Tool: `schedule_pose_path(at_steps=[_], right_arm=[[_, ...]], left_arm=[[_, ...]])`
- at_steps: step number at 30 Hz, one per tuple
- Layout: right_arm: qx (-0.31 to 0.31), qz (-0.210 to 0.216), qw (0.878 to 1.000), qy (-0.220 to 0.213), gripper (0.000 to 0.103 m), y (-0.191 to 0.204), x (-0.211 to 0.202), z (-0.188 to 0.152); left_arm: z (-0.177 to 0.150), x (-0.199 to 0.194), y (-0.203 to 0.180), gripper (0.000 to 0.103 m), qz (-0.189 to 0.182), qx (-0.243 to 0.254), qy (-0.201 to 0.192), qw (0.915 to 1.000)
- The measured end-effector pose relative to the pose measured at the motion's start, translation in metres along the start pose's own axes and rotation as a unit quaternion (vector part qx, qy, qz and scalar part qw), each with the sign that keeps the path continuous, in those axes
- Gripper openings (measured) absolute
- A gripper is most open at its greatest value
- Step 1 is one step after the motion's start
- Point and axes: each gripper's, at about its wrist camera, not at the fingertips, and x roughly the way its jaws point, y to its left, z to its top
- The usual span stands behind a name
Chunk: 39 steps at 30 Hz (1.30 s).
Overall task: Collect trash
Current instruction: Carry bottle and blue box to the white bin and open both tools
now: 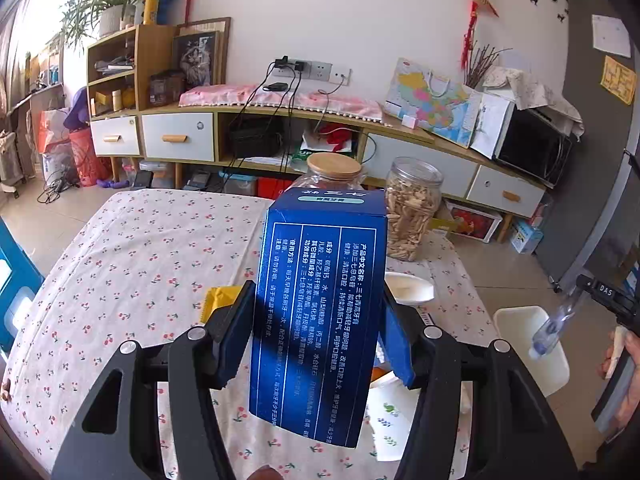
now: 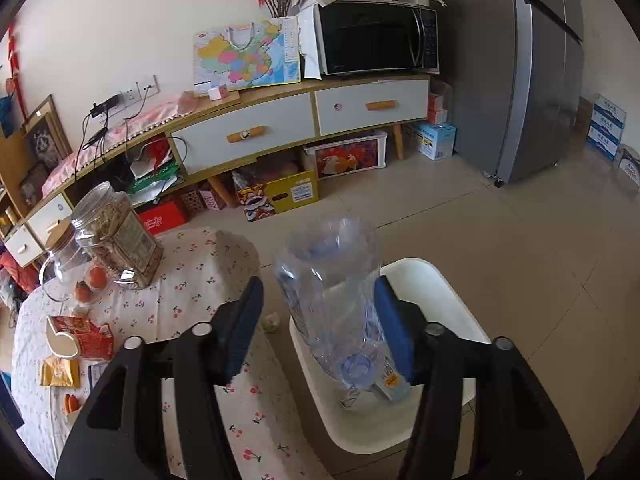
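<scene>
1. Trash from the cherry-print table [image 1: 120,248] is on its way to a white bin [image 2: 432,280] standing on the floor just off the table's right-hand edge.

2. Left tongs [image 1: 316,332]: jaws part-way apart and clamped on a blue toothpaste box [image 1: 320,300], which stands upright between the pads, its printed face to the camera. Just left of these tongs lies a yellow wrapper [image 1: 220,300]; a paper bowl [image 1: 408,288] sits just right of them.

3. Beyond the box, two jars stand at the table's far end: one with a wooden lid [image 1: 334,166], one filled with dried sticks [image 1: 412,216].

4. Right tongs [image 2: 320,328]: jaws wide apart above the bin. A clear plastic bottle [image 2: 332,296] is between them, cap end down, blurred and apparently dropping; only the right pad seems near it, and whether it touches is unclear. A small carton [image 2: 394,384] already lies in the bin below.

5. To finish the drop well, the right tongs should stay spread and hold over the bin's middle until the bottle clears the pads, then lift straight away.

6. The left tongs, well left of the bin, need to bring the box fully over the rim before letting go, keeping it upright so its lower end does not catch the table edge.
</scene>
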Motion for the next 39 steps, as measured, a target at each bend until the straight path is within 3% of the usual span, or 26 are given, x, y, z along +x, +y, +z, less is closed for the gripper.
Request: schedule_pose_path(at_steps=[1,4,10,18,26,31,35,37,39], right_arm=[[0.007,-0.009,1.0,-0.018,0.092,-0.004,-0.006,0.002],[0.015,-0.03,0.998,-0.05,0.096,-0.016,-0.02,0.006],[0.051,-0.067,0.994,-0.07,0.096,-0.045,-0.032,0.016],[0.111,-0.092,0.986,-0.085,0.096,-0.09,-0.044,0.027],[0.135,-0.11,0.981,-0.089,0.096,-0.117,-0.049,0.03],[0.149,-0.122,0.976,-0.098,0.096,-0.128,-0.053,0.031],[0.165,-0.132,0.972,-0.106,0.096,-0.138,-0.058,0.031],[0.168,-0.14,0.969,-0.111,0.096,-0.139,-0.06,0.03],[0.166,-0.145,0.969,-0.115,0.096,-0.138,-0.061,0.031]], left_arm=[[0.003,0.003,-0.01,0.057,-0.011,0.001,0.002,0.9999],[0.01,0.014,-0.047,0.057,-0.052,0.007,0.013,0.9985],[0.024,0.036,-0.135,0.057,-0.134,0.029,0.041,0.9897],[0.013,0.069,-0.248,0.057,-0.195,0.091,0.092,0.9722],[-0.008,0.099,-0.326,0.058,-0.224,0.126,0.139,0.9564],[-0.021,0.114,-0.361,0.058,-0.227,0.148,0.155,0.95],[-0.032,0.128,-0.38,0.06,-0.234,0.15,0.191,0.9416],[-0.034,0.13,-0.382,0.072,-0.235,0.145,0.208,0.9382],[-0.033,0.127,-0.378,0.073,-0.239,0.141,0.208,0.938]])
